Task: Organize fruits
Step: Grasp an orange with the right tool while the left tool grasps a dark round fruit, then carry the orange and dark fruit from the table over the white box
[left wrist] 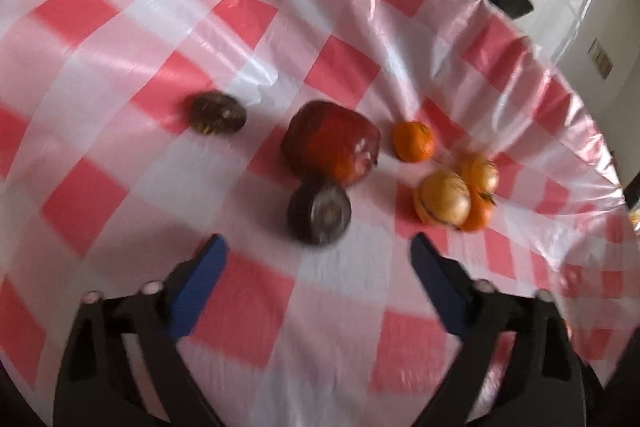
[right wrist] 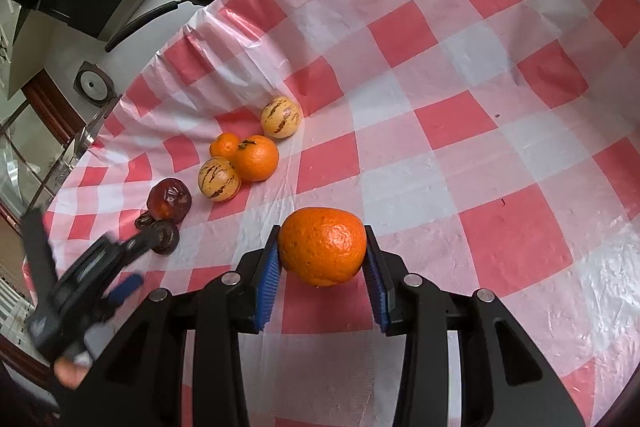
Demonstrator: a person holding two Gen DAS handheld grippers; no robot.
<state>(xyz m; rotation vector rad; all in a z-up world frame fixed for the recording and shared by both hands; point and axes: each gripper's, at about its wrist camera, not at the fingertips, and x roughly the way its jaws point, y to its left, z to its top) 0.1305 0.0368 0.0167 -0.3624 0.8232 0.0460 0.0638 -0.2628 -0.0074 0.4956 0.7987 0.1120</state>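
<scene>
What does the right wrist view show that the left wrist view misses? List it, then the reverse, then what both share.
Right wrist only: the right gripper shut on a large orange, and the left gripper seen from outside.

Left wrist only: the left gripper's open fingers, empty, with a dark round fruit just ahead.

Both: the red-and-white checked tablecloth, the big dark red fruit, striped yellow fruits, small oranges.

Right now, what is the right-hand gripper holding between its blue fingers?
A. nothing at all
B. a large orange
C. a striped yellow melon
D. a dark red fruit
B. In the right wrist view the right gripper has its blue pads pressed on both sides of the large orange, above the checkered tablecloth.
</scene>
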